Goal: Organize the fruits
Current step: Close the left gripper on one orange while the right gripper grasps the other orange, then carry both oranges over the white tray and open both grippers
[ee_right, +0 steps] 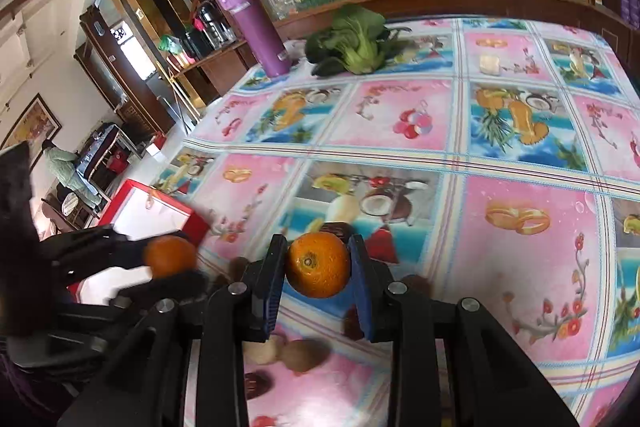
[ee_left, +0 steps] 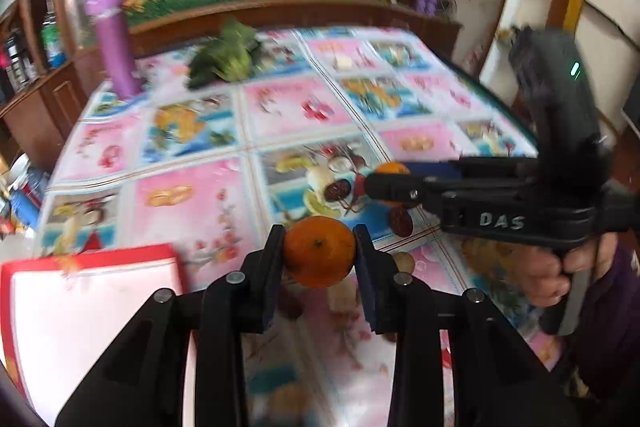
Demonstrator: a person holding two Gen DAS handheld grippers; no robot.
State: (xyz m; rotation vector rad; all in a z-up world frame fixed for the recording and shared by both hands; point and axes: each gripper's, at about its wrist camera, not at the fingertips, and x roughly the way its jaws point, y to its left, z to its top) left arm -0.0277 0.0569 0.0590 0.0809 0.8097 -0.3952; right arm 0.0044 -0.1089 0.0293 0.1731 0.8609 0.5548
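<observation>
In the left wrist view my left gripper (ee_left: 319,231) is shut on a small orange tangerine (ee_left: 319,257), held above the fruit-print tablecloth (ee_left: 208,211). To its right, my right gripper (ee_left: 384,183) grips a second orange (ee_left: 394,169), mostly hidden by its fingers. The right wrist view shows that right gripper (ee_right: 317,239) shut on the round orange (ee_right: 318,267), with the left gripper (ee_right: 170,265) and its tangerine (ee_right: 170,253) blurred at the left. Small brown and dark red fruits (ee_right: 300,349) lie on the cloth below both grippers.
A red-rimmed white box (ee_left: 88,291) sits at the table's near left corner. A purple flask (ee_right: 256,27) and a green leafy vegetable (ee_right: 356,43) stand at the far side by a wooden ledge. A hand (ee_left: 552,279) holds the right gripper's handle.
</observation>
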